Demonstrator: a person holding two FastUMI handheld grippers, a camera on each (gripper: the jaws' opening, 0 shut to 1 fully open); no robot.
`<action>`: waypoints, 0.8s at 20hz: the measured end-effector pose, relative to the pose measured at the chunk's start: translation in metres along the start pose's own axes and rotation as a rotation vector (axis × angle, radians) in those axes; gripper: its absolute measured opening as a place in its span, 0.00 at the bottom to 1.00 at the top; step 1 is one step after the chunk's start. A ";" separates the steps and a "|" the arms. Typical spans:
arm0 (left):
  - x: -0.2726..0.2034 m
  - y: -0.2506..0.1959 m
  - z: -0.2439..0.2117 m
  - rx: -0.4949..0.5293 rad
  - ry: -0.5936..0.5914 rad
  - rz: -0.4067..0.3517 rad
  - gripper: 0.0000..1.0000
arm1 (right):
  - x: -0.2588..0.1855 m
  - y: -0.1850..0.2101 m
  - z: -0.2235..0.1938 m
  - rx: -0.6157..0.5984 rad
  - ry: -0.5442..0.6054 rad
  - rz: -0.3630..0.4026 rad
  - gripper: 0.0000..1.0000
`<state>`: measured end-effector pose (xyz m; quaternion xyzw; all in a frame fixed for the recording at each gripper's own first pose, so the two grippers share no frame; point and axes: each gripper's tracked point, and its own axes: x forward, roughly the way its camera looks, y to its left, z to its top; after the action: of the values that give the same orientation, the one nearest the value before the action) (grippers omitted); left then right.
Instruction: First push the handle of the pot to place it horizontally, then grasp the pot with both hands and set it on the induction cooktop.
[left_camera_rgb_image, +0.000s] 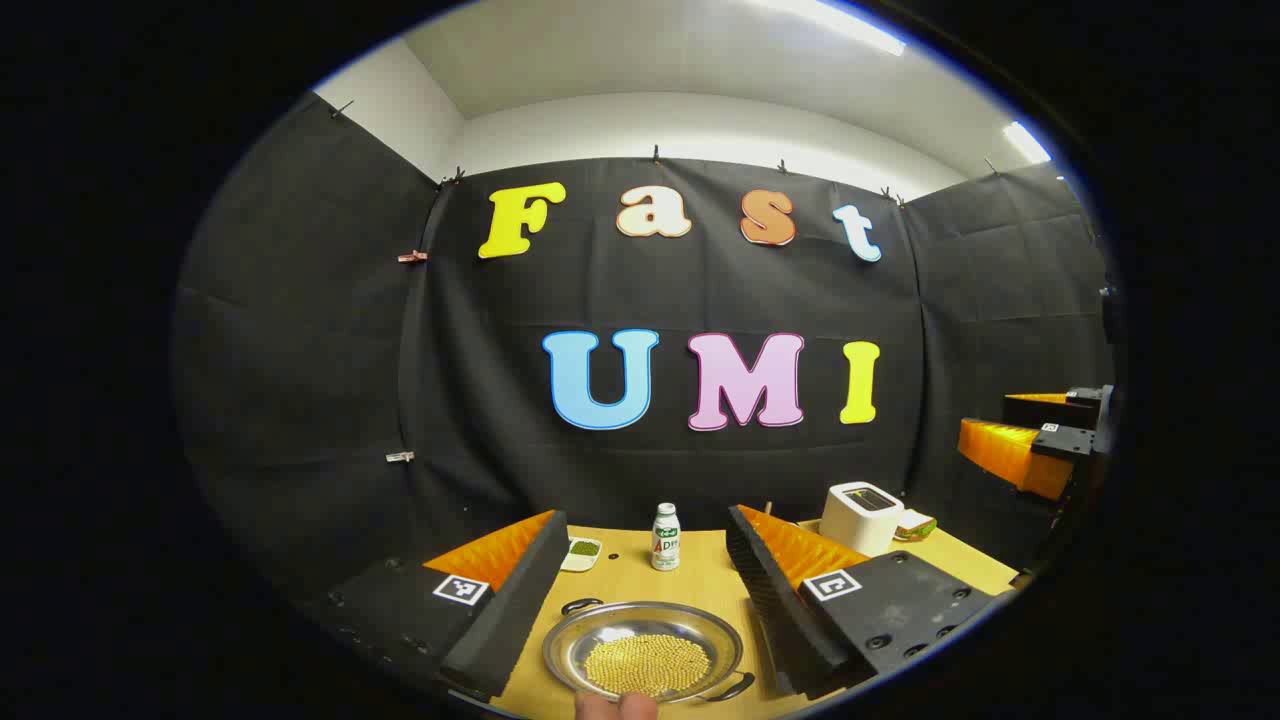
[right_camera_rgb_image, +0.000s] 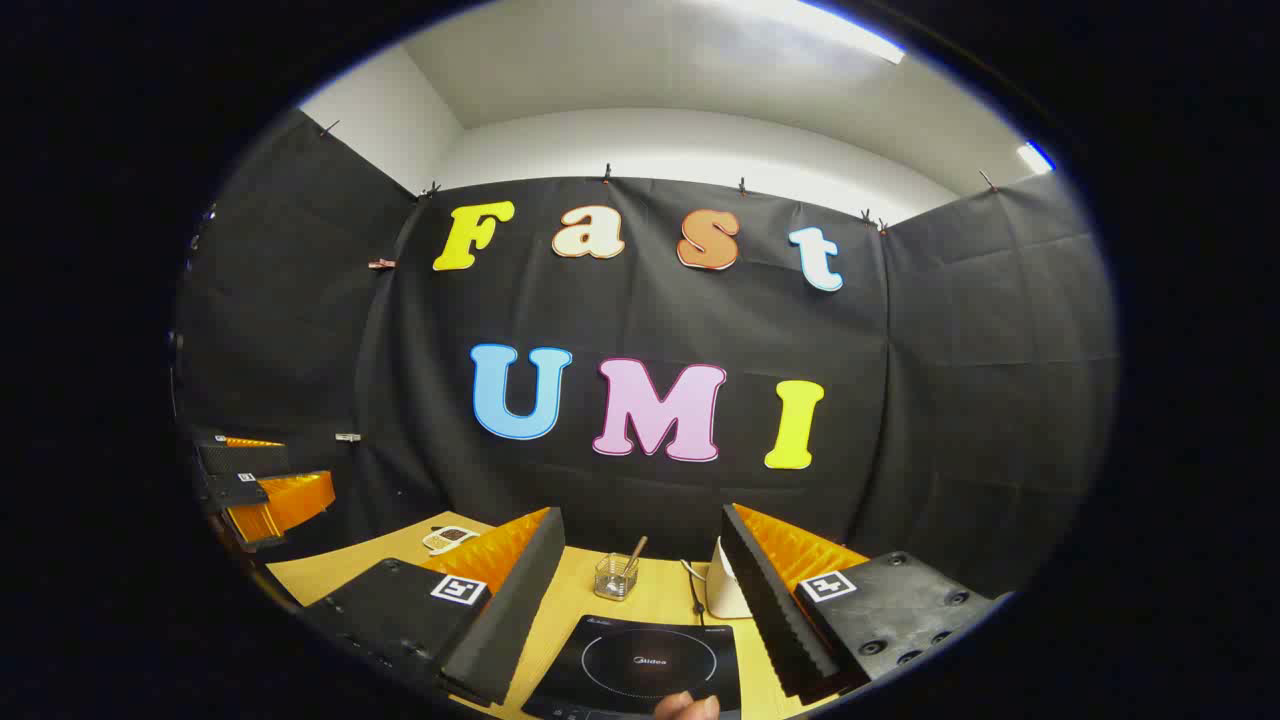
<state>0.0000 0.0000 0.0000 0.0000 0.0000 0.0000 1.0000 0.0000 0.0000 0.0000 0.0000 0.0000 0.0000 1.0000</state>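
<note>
While both grippers are hovering, risks are these:
Pot: shallow round steel pot (left_camera_rgb_image: 645, 650) holding yellow grains, sitting on wooden table (left_camera_rgb_image: 690, 580), handles skewed.
Left gripper (left_camera_rgb_image: 645, 600): jaws spread, empty.
Right gripper (right_camera_rgb_image: 640, 610): jaws spread above black induction cooktop (right_camera_rgb_image: 640, 665).
Risk: uneven push is tilting pot, spilling grains.

I can make out a brand name, "Midea", printed inside the ring on the induction cooktop (right_camera_rgb_image: 640, 665); the bottle (left_camera_rgb_image: 665, 537) has a label I cannot make out
</note>
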 end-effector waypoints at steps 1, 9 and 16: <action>0.002 0.001 -0.001 0.001 0.001 -0.003 0.98 | 0.000 -0.001 0.000 -0.003 -0.004 -0.005 0.98; 0.012 -0.002 -0.002 -0.011 -0.003 -0.032 0.98 | 0.003 -0.004 -0.003 0.019 0.000 -0.046 0.98; 0.016 0.001 -0.002 -0.013 -0.011 -0.043 0.98 | 0.015 -0.014 0.000 0.000 -0.022 -0.074 0.97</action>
<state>0.0160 0.0008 -0.0017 -0.0063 -0.0054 -0.0216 0.9997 0.0153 -0.0142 0.0000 0.0001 -0.0108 -0.0367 0.9993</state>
